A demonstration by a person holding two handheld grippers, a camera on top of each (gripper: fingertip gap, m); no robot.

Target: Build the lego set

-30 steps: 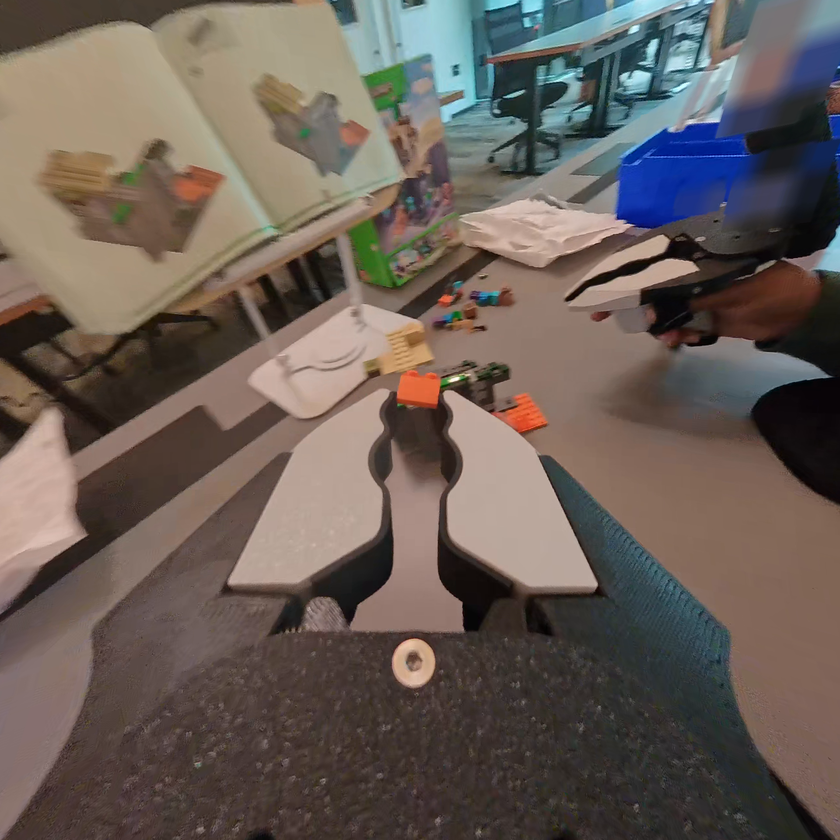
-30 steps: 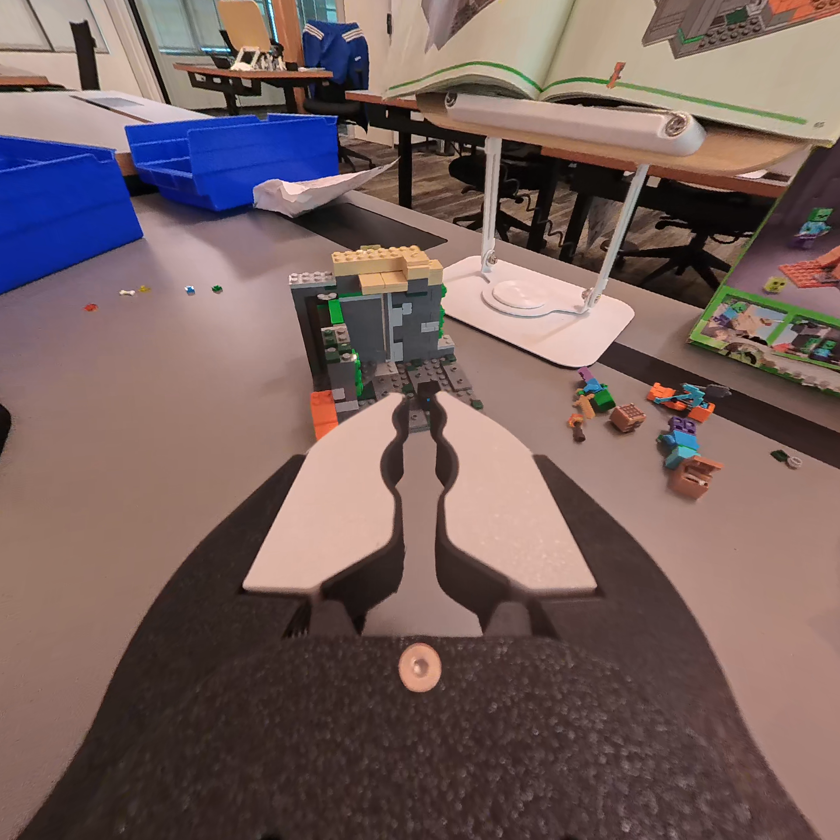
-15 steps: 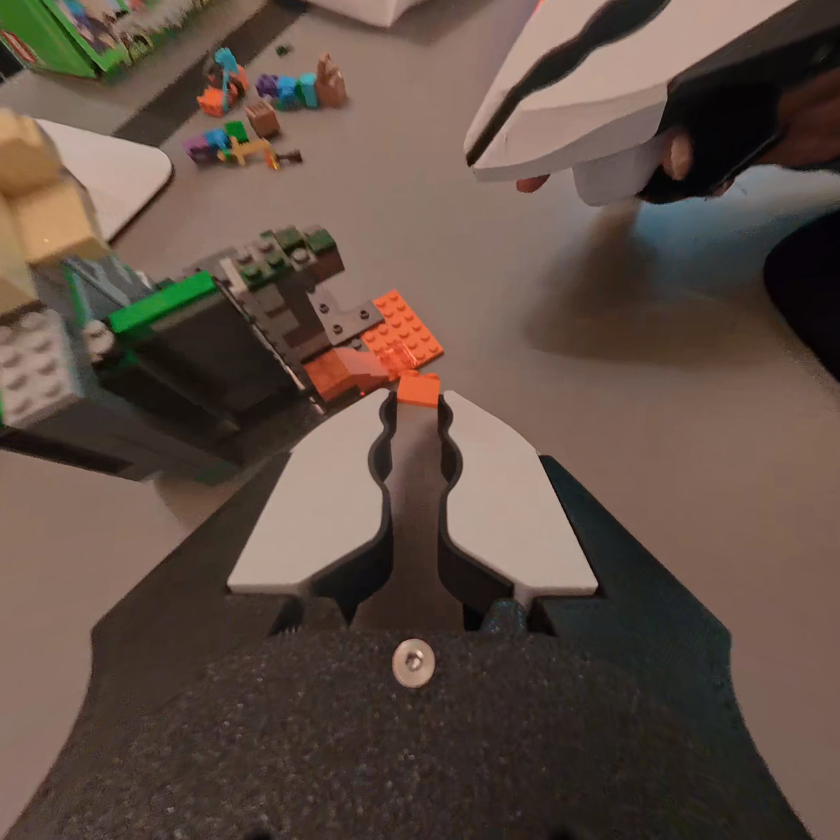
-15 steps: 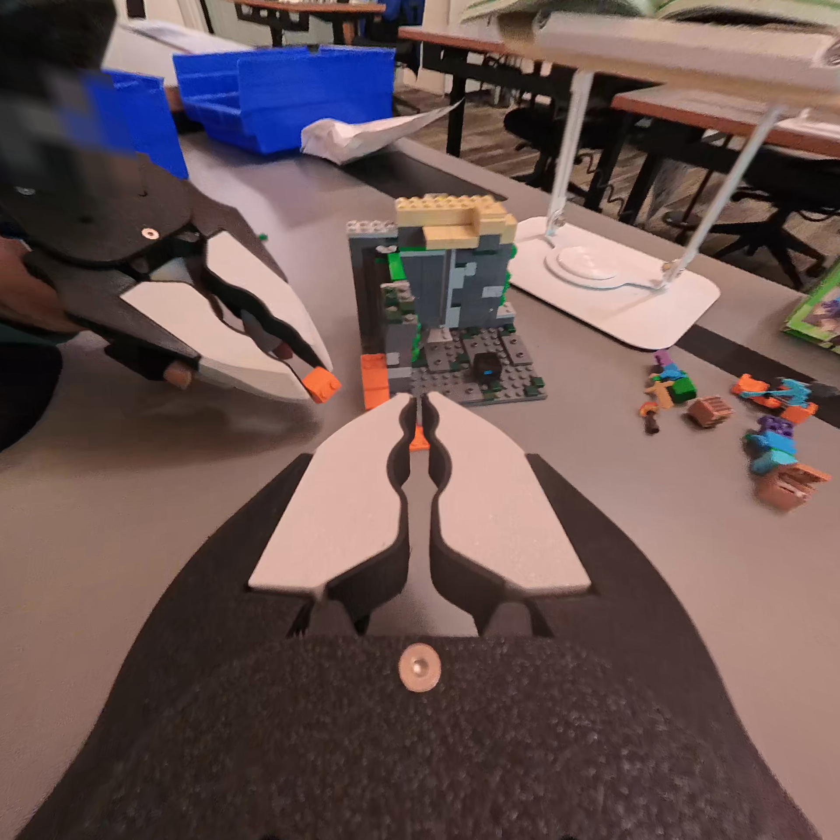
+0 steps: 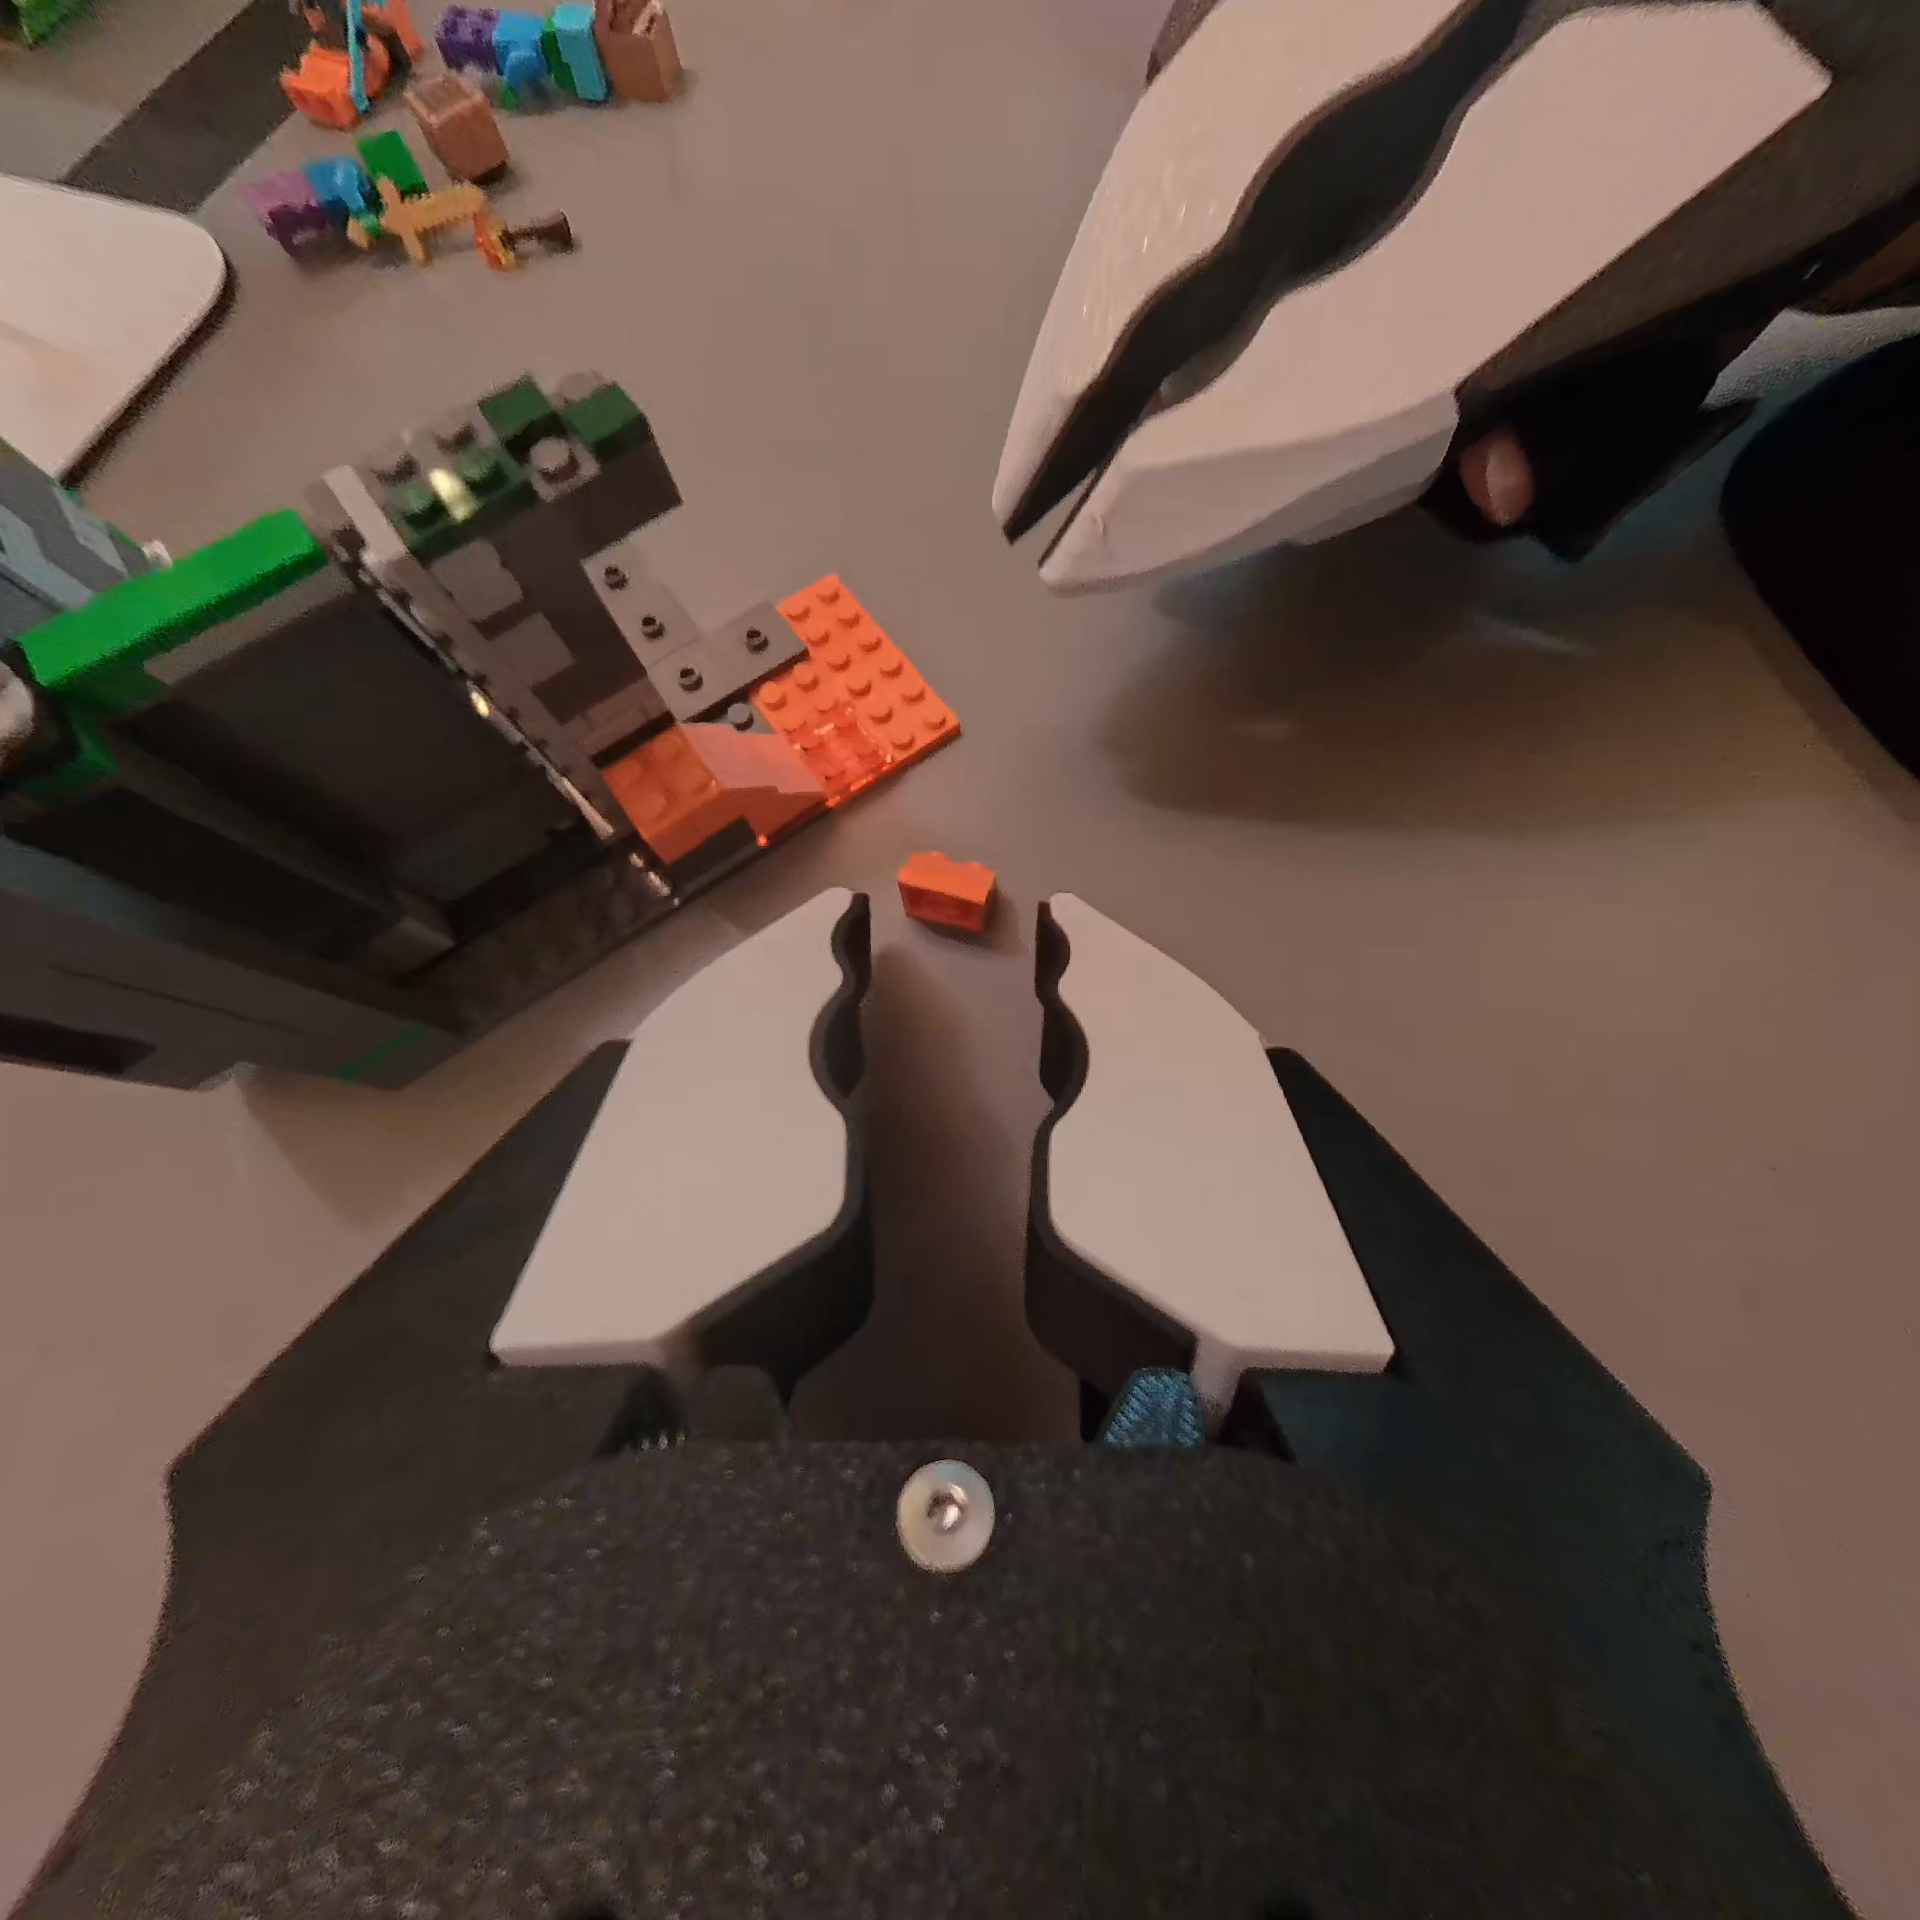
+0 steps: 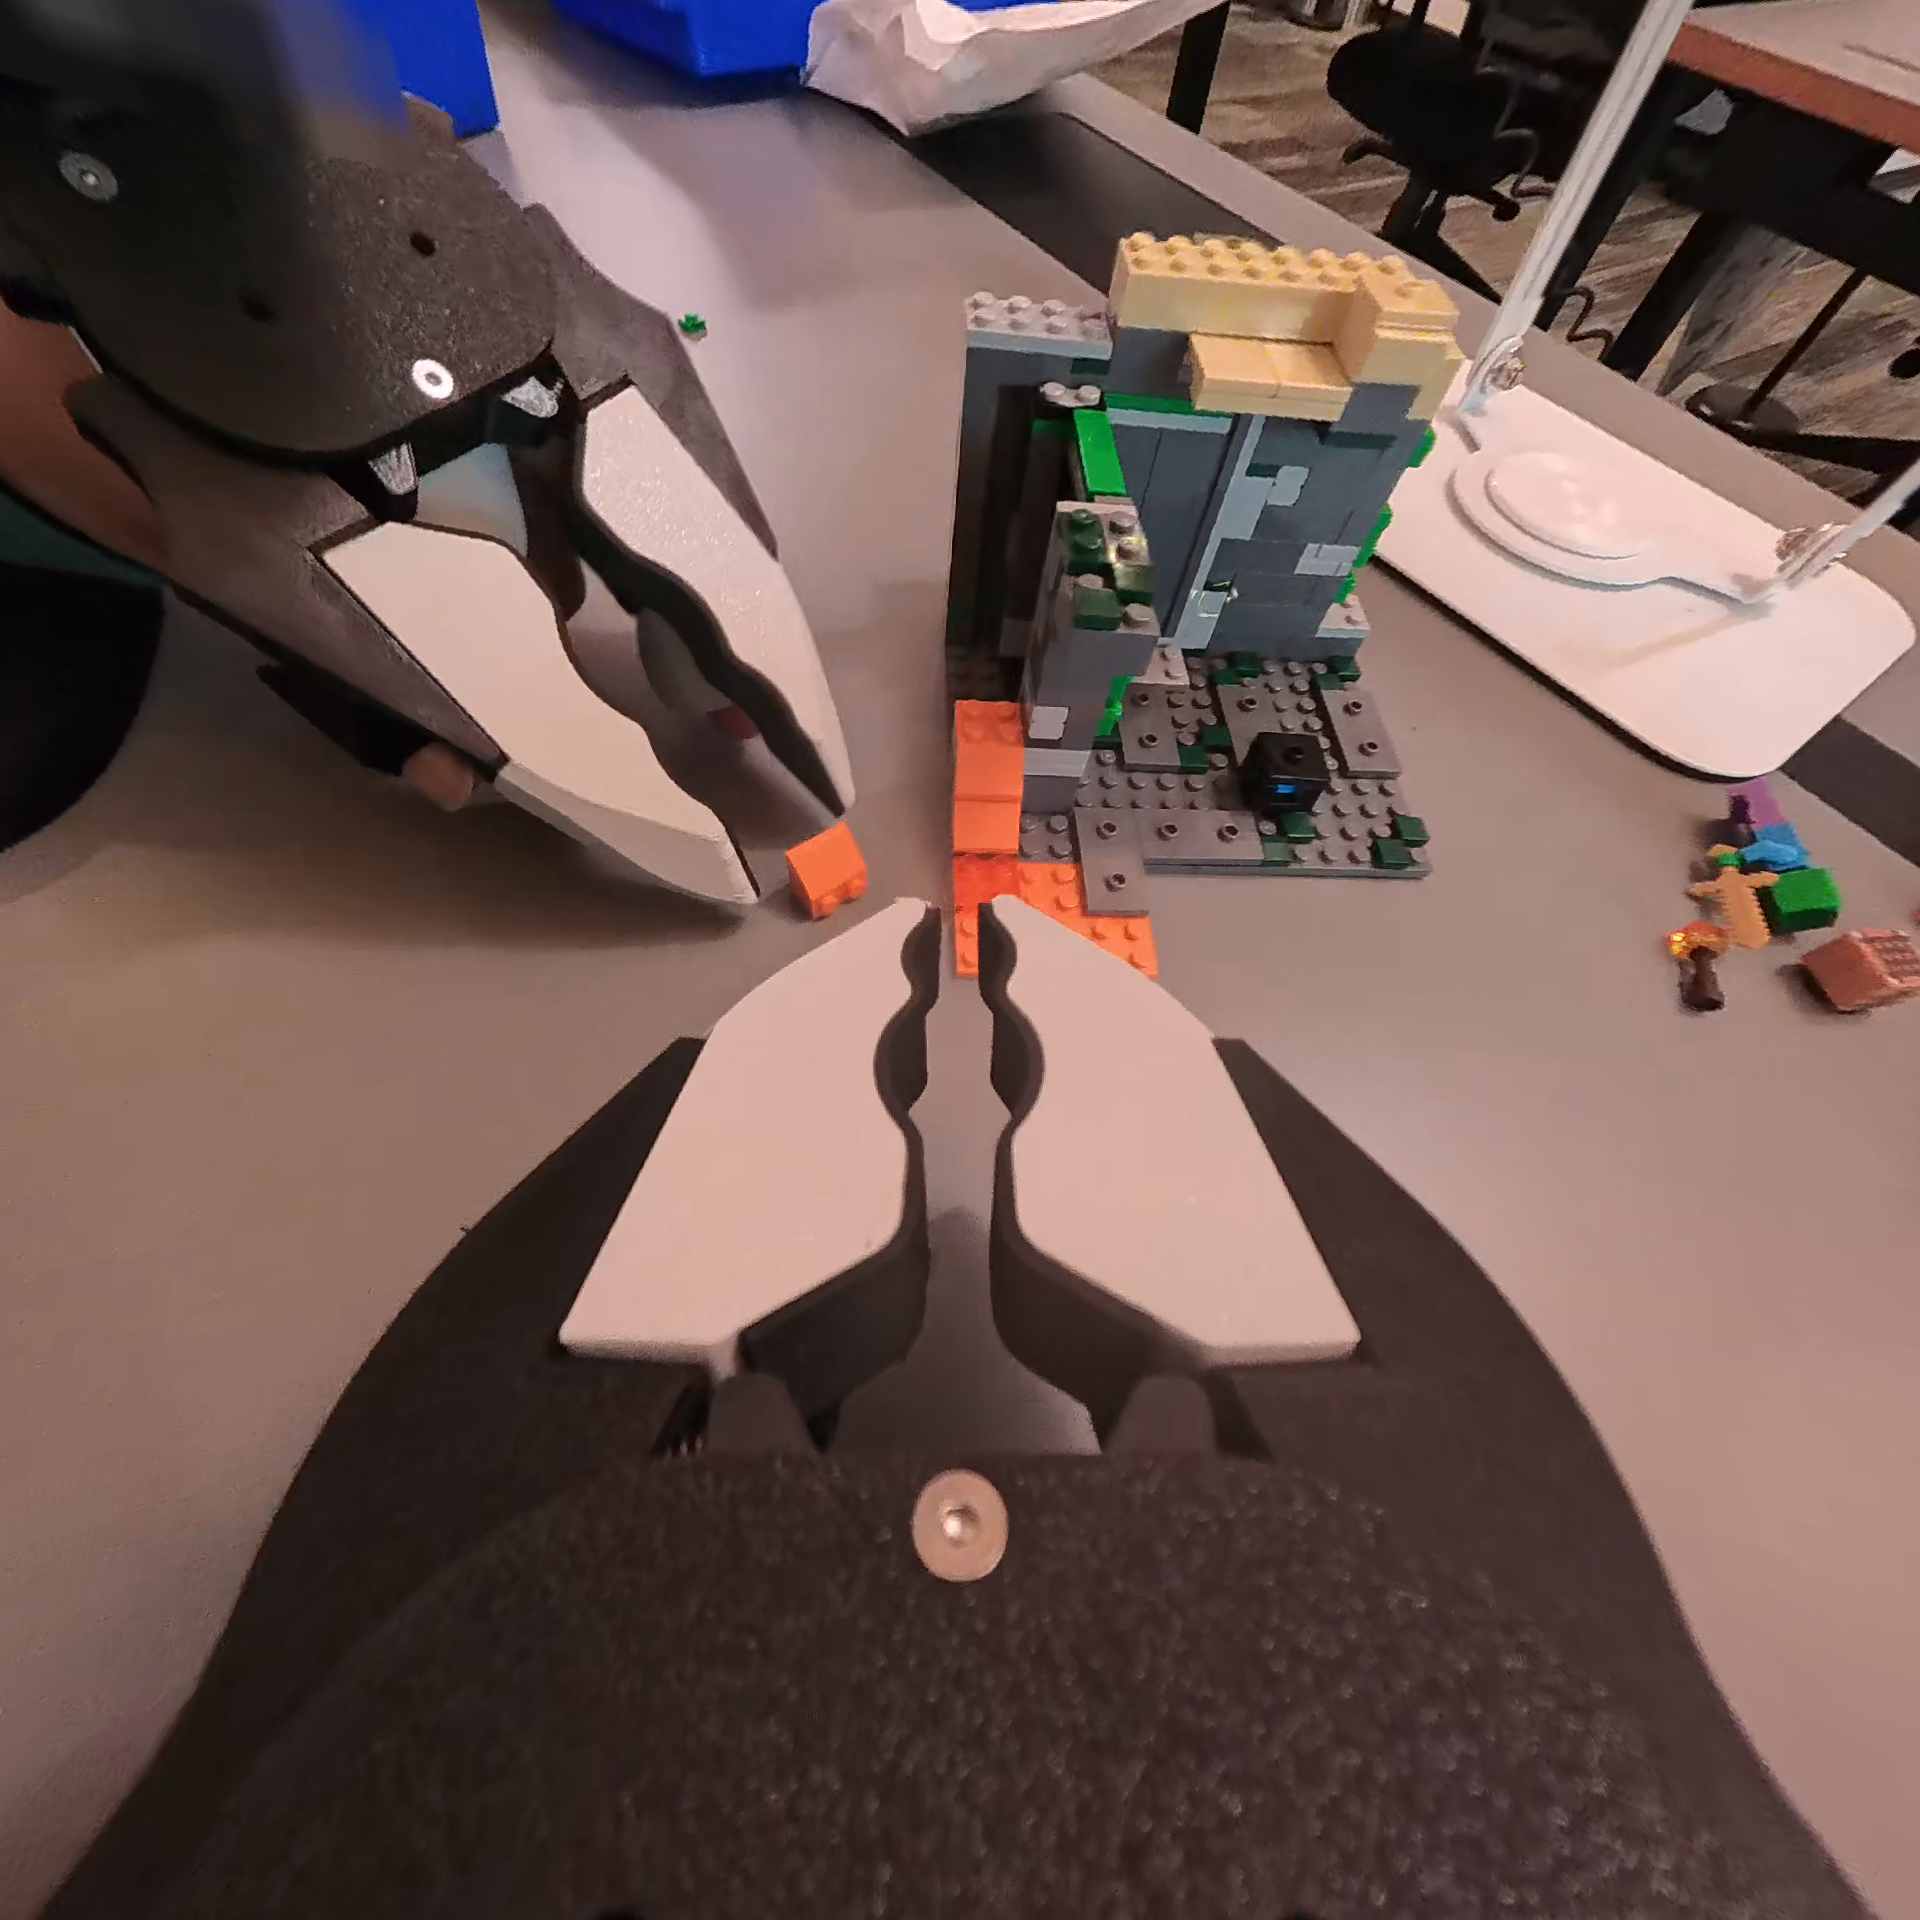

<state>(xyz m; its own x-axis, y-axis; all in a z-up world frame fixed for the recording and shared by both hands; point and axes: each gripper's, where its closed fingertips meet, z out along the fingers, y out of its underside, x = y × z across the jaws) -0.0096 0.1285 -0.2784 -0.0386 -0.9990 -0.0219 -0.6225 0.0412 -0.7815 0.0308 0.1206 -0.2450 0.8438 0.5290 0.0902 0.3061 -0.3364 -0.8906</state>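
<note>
A small orange brick (image 5: 945,899) lies on the grey table just ahead of my left gripper (image 5: 945,916), which is open and empty, one fingertip on each side of it. In the right wrist view the same brick (image 6: 826,868) sits at the tips of the left gripper (image 6: 795,847). The grey, green and tan lego build (image 6: 1195,540) stands behind, with an orange plate (image 6: 1101,920) at its front corner. My right gripper (image 6: 958,914) is shut and empty, with its tips over that plate's edge. It also shows in the left wrist view (image 5: 1023,551), above the table.
Loose small lego pieces (image 6: 1766,904) lie right of the build and also show in the left wrist view (image 5: 447,187). A white stand base (image 6: 1662,613) is behind the build. A blue bin (image 6: 665,31) and crumpled paper (image 6: 966,42) are at the far edge. The grippers' ends are close to 6 centimeters from one another. The right tips stand about 6 centimeters off the orange plate (image 6: 1101,920). Look for it in the left wrist view (image 5: 803,643) too.
My left gripper came down beside the build, opened and let go of the orange brick, which now lies on the table. My right gripper moved in toward the orange plate.
</note>
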